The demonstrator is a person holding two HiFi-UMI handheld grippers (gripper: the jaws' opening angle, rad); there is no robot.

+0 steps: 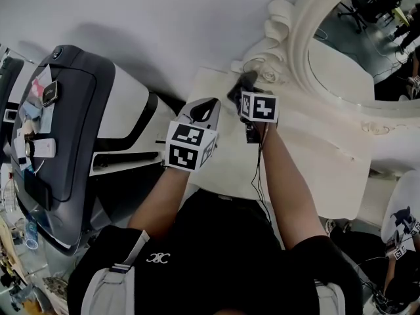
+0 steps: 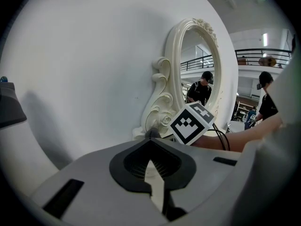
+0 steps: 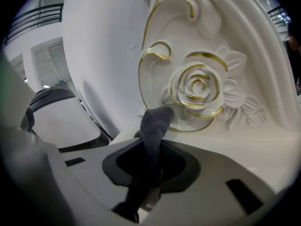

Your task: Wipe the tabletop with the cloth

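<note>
Right tongs (image 3: 151, 147) are clamped on the dark grey cloth (image 3: 155, 121), with a soft fold poking out past the tips. It sits at the 11 o'clock corner of the surface (image 1: 315, 169), just beside the mirror frame's rose (image 3: 197, 86). Left tongs (image 2: 150, 142) are narrow, nearly together, and empty. The cloth looks light, limp and non-fragile, so grip it mid-bunch and drag it flat.

The left forearm (image 1: 161, 199) and right forearm (image 1: 285, 176), both bare, reach forward side by side. The left hand-held gripper (image 1: 210, 107) has its jaws together, empty; the right hand-held gripper (image 1: 244, 85), just ahead, clamps a dark grey cloth (image 3: 155, 126)
</note>
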